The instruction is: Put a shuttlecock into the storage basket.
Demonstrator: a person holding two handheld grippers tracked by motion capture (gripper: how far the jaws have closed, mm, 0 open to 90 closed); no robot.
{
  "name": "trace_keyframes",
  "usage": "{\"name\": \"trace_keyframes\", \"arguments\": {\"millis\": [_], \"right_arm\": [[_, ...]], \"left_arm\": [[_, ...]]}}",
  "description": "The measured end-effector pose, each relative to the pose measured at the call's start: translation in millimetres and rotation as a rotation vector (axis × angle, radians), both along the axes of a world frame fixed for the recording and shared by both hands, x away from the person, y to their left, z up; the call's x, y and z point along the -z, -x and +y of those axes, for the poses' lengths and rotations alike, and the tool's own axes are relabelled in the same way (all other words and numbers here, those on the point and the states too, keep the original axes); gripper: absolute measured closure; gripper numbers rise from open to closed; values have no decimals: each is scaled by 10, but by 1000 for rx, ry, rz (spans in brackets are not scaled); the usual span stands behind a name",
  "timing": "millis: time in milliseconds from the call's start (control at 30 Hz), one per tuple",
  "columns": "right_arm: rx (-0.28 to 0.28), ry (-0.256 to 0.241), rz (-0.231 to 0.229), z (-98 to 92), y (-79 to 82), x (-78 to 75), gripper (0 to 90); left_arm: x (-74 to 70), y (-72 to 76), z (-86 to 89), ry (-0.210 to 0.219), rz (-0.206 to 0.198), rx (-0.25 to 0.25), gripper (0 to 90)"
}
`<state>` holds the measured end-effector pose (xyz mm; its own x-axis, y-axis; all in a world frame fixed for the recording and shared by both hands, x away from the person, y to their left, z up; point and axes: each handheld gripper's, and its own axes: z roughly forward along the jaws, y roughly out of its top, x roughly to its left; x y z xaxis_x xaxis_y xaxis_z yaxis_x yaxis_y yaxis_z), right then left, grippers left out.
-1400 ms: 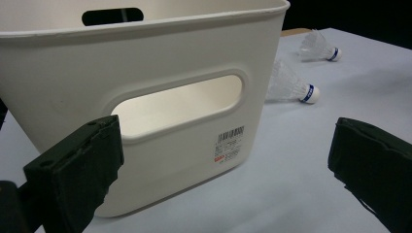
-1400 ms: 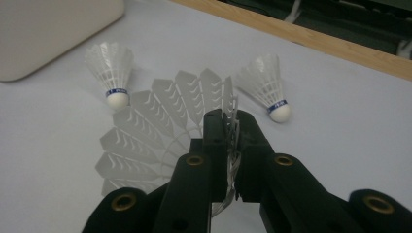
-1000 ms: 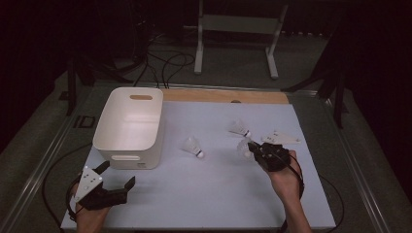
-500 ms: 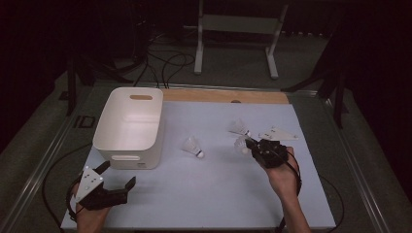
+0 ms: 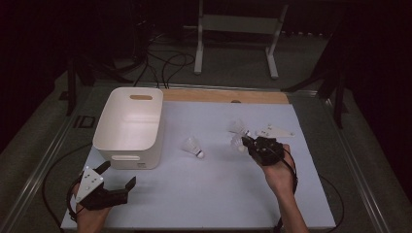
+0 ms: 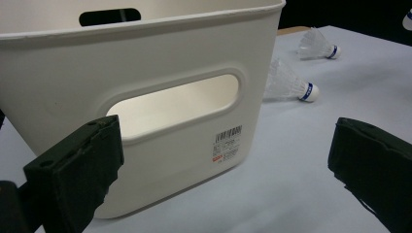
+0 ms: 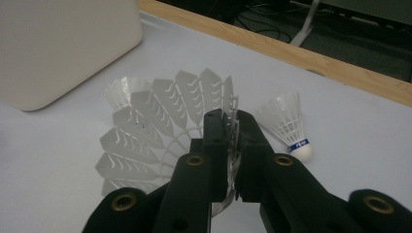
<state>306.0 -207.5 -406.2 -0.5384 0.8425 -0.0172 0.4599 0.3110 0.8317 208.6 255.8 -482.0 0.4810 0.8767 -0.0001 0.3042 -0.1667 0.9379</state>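
the white table in front of you carries everything, with a strip of bare wood along its far edge. the biggest thing on it is the white plastic bin at your left, standing upright with a slot handle in each end wall; in the left gripper view its near wall with a barcode label sits just ahead of your jaws. your left gripper rests at the near left corner of the table, just short of the bin, its 2 jaws spread wide apart with nothing between them. your right gripper is out over the right half of the table, and its jaws are pinched together on the feathered skirt of a white shuttlecock, gripping the rim of the skirt. a grey three-cornered plate lies just beyond that hand. 2 more shuttlecocks lie loose: 1 with a blue band between the bin and your right gripper, and another just beyond the right gripper's tips.
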Motion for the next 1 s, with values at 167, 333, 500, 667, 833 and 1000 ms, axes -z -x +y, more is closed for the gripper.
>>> {"name": "trace_keyframes", "arguments": {"millis": [167, 333, 500, 667, 833, 1000], "right_arm": [[-6, 1, 0, 37, -26, 2, 855], [-9, -6, -4, 73, -50, -18, 855], [-15, -7, -13, 123, -81, -40, 855], [-20, -8, -18, 155, -107, -53, 855], [-23, -21, -14, 172, -130, -59, 855], [-28, -26, -20, 192, -150, -80, 856]], "left_arm": [[2, -3, -3, -4, 1, 4, 0], [3, -3, -10, -8, 0, 6, 0], [0, 2, -5, -7, -4, 6, 0], [0, 2, -9, -8, -7, 9, 0], [0, 4, -11, -5, -9, 7, 0], [1, 3, -11, -8, -9, 8, 0]]}}
